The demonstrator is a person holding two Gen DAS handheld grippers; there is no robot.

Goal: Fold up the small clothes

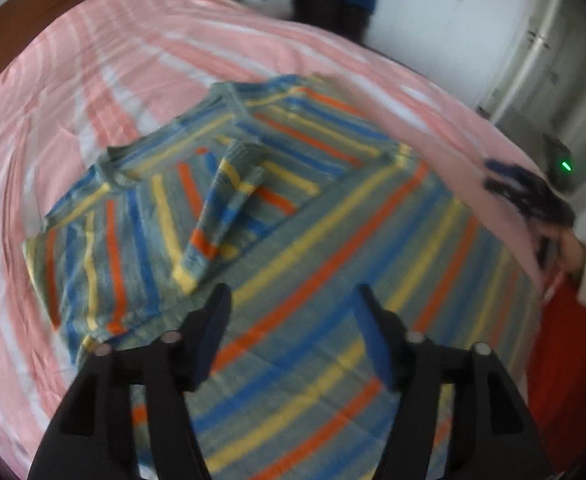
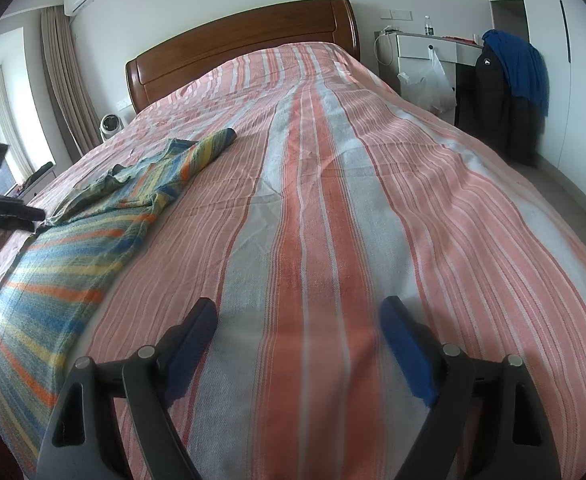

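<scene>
Left tongs (image 1: 293, 320), nearest the lens, hang wide and empty just above a striped T-shirt (image 1: 253, 216) spread flat on a pink-and-white striped bedspread (image 1: 93, 60), one sleeve (image 1: 221, 208) already turned in across the chest, the collar (image 1: 113, 168) pointing to the upper left of the left wrist view and the hem running under the tongs, so the garment's long axis lies from collar to hem, diagonally across that picture; in the right wrist view the shirt lies along the bed's left side, well apart from the right tongs (image 2: 297, 344), which hover wide and empty over bare bedspread; the step in hand appears to be the second side fold, best done by pinching the far sleeve edge with a shallow bite, carrying it low and level, and keeping the crease parallel to the long axis, while a wooden headboard (image 2: 245, 40) and a chair draped in dark clothes (image 2: 509, 92) stand beyond
</scene>
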